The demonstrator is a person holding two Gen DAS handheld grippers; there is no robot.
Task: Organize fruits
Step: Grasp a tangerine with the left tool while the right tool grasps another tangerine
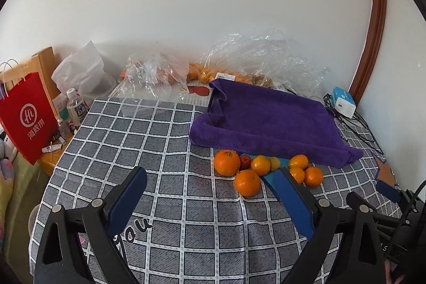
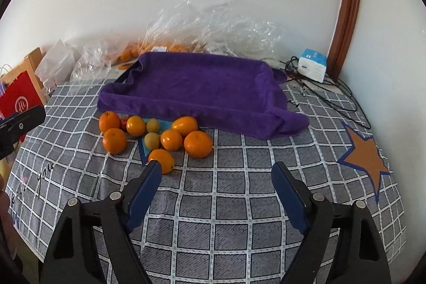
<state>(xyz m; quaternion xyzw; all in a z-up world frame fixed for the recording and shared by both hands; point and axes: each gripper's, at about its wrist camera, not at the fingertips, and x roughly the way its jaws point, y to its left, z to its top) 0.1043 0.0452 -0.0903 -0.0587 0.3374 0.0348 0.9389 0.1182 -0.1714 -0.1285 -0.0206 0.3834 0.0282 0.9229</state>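
Several oranges (image 1: 247,182) and small yellow-green fruits (image 2: 152,140) lie in a loose cluster (image 2: 197,143) on the checked tablecloth (image 1: 165,156), just in front of a purple towel (image 1: 269,119) draped over a tray (image 2: 202,87). A small red fruit (image 1: 245,161) sits among them. My left gripper (image 1: 213,175) hangs open above the cloth, its right finger in front of the cluster, with nothing between the jaws. My right gripper (image 2: 217,169) is open too, empty, with its left finger beside the nearest orange (image 2: 161,159).
Crumpled clear plastic bags (image 1: 266,55) with more oranges lie at the wall behind the towel. A white and blue box (image 2: 312,65) with black cables sits at the back right. A red paper bag (image 1: 25,115) and bottles (image 1: 76,105) stand off the table's left side.
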